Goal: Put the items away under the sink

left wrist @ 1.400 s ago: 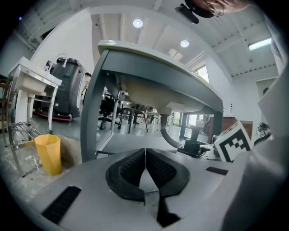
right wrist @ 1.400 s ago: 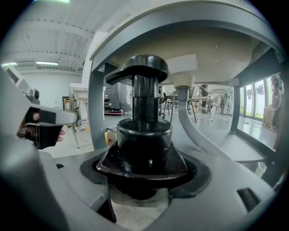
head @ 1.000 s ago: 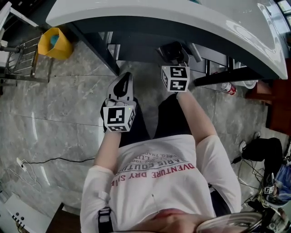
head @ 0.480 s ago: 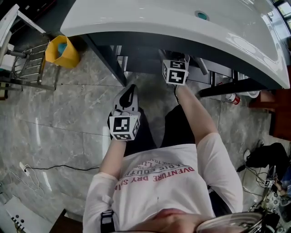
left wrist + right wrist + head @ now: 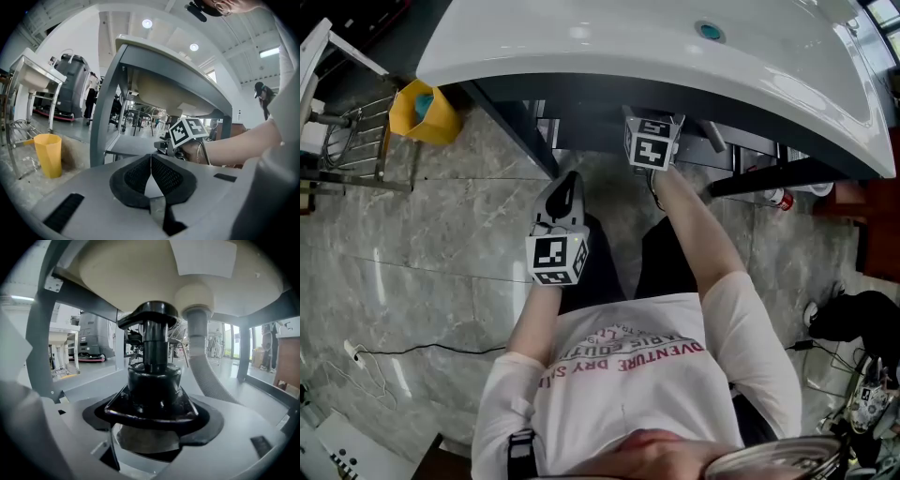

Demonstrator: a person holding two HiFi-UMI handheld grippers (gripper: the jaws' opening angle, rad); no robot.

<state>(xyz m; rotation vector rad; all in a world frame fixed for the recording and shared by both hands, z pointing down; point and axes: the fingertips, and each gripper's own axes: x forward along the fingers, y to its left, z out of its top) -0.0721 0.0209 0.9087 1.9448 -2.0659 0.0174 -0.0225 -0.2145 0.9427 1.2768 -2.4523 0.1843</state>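
**Black bottle held in under the sink, left tool idle**

Far to the left of the left gripper, a yellow bin [image 5: 414, 97] stands on the grey stone floor [image 5: 441, 234] beside a wire rack [image 5: 354, 131]. The head view shows the bin from above. The left gripper view shows it side-on, past the sink's grey frame leg [image 5: 104, 112].

The left gripper [image 5: 151, 158] hangs low in front of the person's legs, outside the frame. Its own view shows the two dark ribbed pads pressed tip to tip with nothing between them. From overhead one sees only that the jaws point towards the sink. Ahead of it and to its right, that same view catches the other tool's marker cube [image 5: 189, 131] and a bare forearm behind it, reaching in above a grey shelf [image 5: 126, 146].

The right gripper [image 5: 153, 416] reaches in beneath the white sink [image 5: 675, 47]. From above, the rim hides its jaws and only the cube and the arm show. Its own view shows the jaws clamped on the base of a black pump-topped bottle [image 5: 154, 376]. The bottle stands upright, its top close under the pale underside of the basin [image 5: 131, 268]. Just right of the bottle, a ribbed drain hose [image 5: 208, 376] slants down from the drain fitting. I cannot tell whether the bottle's base touches the shelf.

Further right of the right gripper, the head view alone shows a small red-and-white container [image 5: 776, 199] lying on the floor by the frame.
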